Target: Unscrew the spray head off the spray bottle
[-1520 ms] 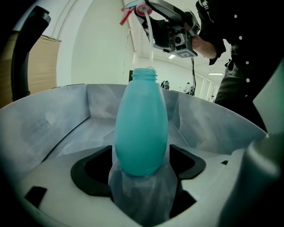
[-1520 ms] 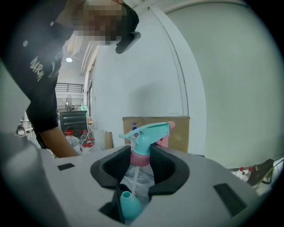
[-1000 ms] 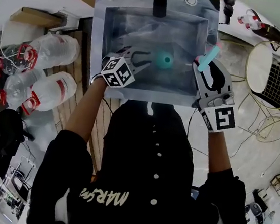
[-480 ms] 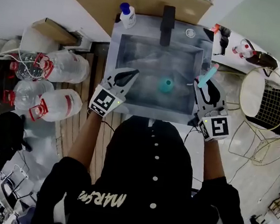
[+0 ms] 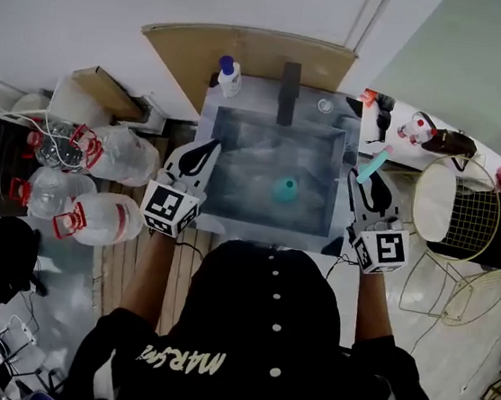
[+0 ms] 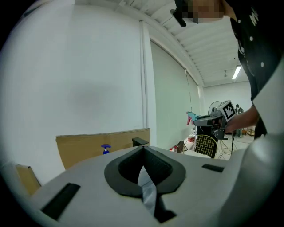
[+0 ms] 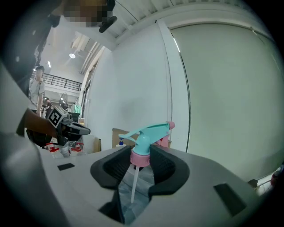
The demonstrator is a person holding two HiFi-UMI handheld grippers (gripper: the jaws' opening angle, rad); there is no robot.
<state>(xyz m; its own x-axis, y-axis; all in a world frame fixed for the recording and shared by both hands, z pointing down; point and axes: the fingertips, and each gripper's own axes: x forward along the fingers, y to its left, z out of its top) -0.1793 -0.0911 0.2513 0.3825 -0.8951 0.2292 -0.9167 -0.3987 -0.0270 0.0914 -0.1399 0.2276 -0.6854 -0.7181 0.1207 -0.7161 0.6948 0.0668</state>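
While the right hand-held gripper (image 5: 365,181) pinches the spray head (image 7: 148,132), the pressed-together left (image 5: 208,149) flanks the sink (image 5: 269,235).

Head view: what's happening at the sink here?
A person works over the sink with tongs in each hand. The right tongs grip the teal spray head by its pink collar, dip tube hanging free, so it is already off. The teal bottle sits in the sink. The left tongs are shut and empty.
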